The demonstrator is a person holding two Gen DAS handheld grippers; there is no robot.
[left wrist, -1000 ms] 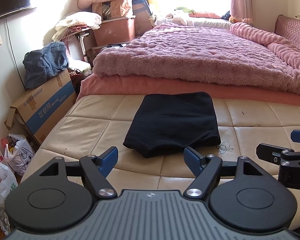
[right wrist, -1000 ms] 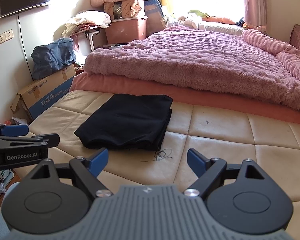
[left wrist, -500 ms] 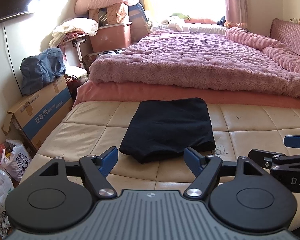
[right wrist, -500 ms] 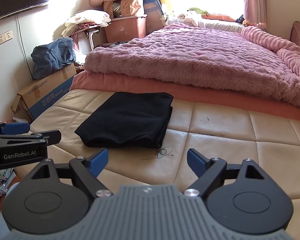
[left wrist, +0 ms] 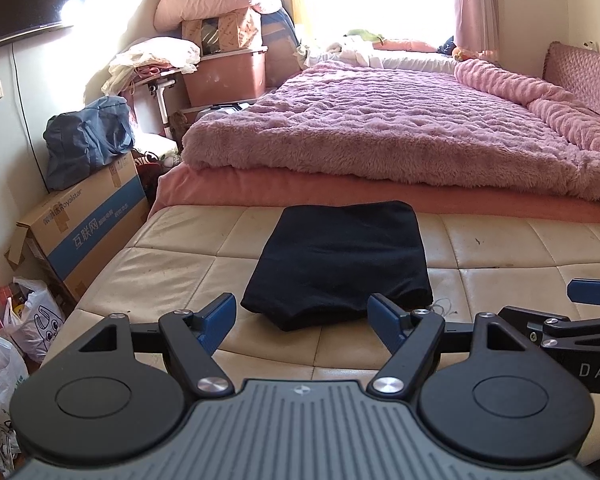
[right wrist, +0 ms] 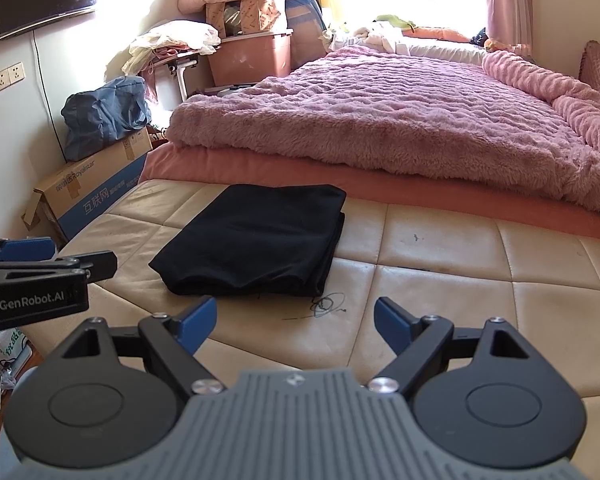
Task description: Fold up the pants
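Note:
Black pants (left wrist: 340, 264) (right wrist: 256, 240) lie folded into a flat rectangle on the cream quilted bench (left wrist: 160, 272) (right wrist: 440, 280) at the foot of the bed. My left gripper (left wrist: 302, 320) hangs open just short of the near edge of the pants, with nothing between its blue fingers. My right gripper (right wrist: 296, 320) is open too, back from the pants and to their right, above a loose dark thread (right wrist: 328, 304). Each gripper shows at the edge of the other's view.
A bed with a fluffy pink blanket (left wrist: 380, 132) rises right behind the bench. On the floor to the left stand a cardboard box (left wrist: 84, 232) with a blue bag (left wrist: 88, 140) on top, plastic bags (left wrist: 32, 320), and stacked bins and pillows (left wrist: 220, 40).
Both grippers have drawn back a little and tilted up, so the folded pants sit slightly lower and farther in the views. Both stay open; the pants have not moved.

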